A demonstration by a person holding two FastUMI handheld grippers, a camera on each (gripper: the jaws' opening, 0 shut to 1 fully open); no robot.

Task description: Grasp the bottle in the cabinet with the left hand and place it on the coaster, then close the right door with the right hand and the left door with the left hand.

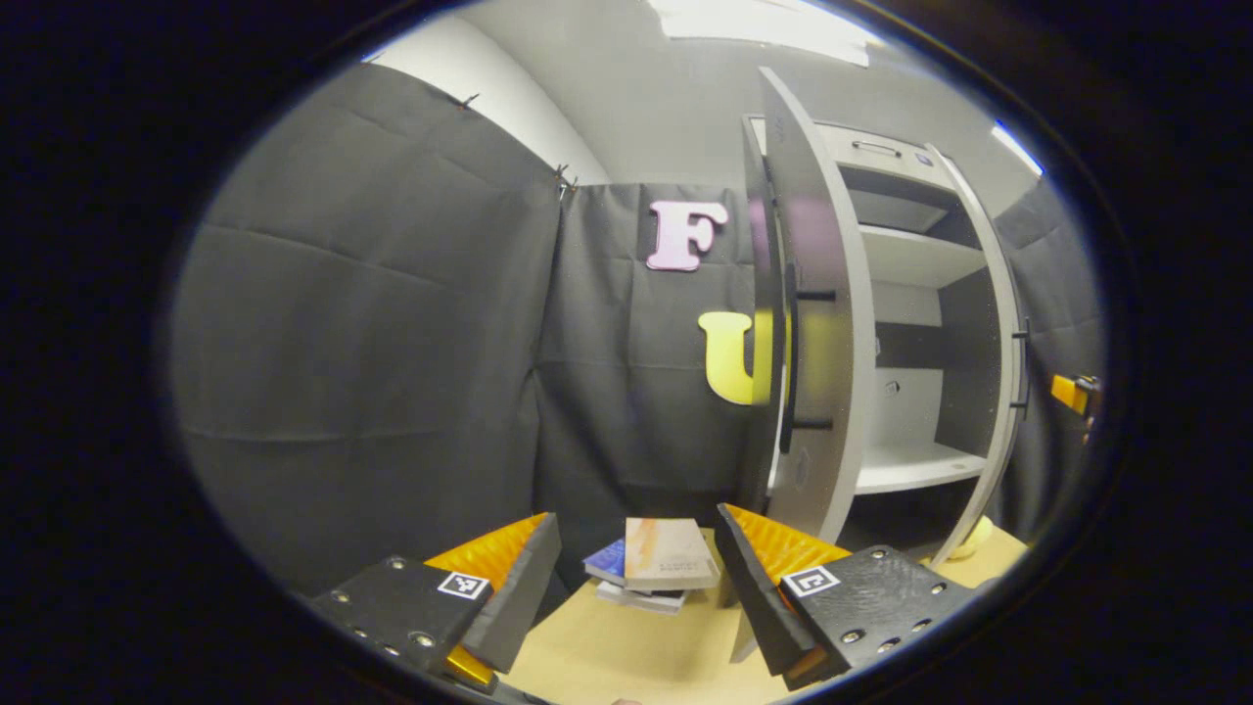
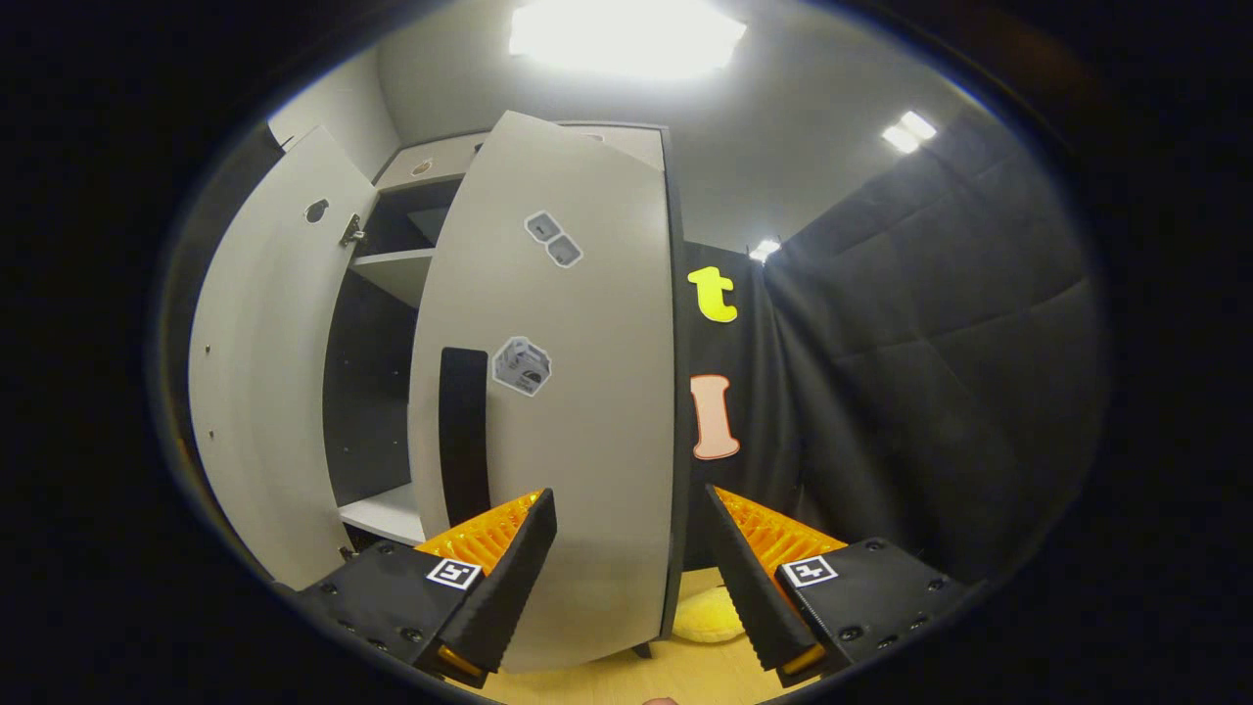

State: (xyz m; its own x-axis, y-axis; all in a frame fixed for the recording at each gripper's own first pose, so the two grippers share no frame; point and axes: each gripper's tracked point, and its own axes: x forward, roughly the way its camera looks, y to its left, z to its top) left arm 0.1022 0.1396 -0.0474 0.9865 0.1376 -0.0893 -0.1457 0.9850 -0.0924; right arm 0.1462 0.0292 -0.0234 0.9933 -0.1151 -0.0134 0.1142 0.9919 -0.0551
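So the tall pale-grey laminate cabinet (image 1: 910, 323) stands at the back of the light wood tabletop (image 1: 626, 651), and as far as I can see its flat white shelves (image 1: 915, 257) are bare; I can't spot the bottle or the coaster anywhere, so I can't say where they ended up. My guess is the bottle part is done and we're on the door-closing step. In the right gripper view the right door (image 2: 568, 392), a smooth flat grey panel with a long matte black bar handle (image 2: 463, 431) and a few small stickers, is swung partway in, right in front of the right gripper (image 2: 626, 573), which sits spread wide with nothing between its ribbed fingers. The left door (image 2: 259, 392) is still flung open; you can see its plain inside face with a hinge cup hole near the top. From the left gripper view that door (image 1: 817, 323) shows edge-on with its black handle (image 1: 788, 362), and the left gripper (image 1: 636, 578) is also spread open and empty, low over the table near a small stack of thin books (image 1: 654, 566). A soft yellow rounded thing (image 2: 710, 615) sits at the cabinet's foot. Next move, I reckon: push the right door flush, then the left gripper nudges its door round.
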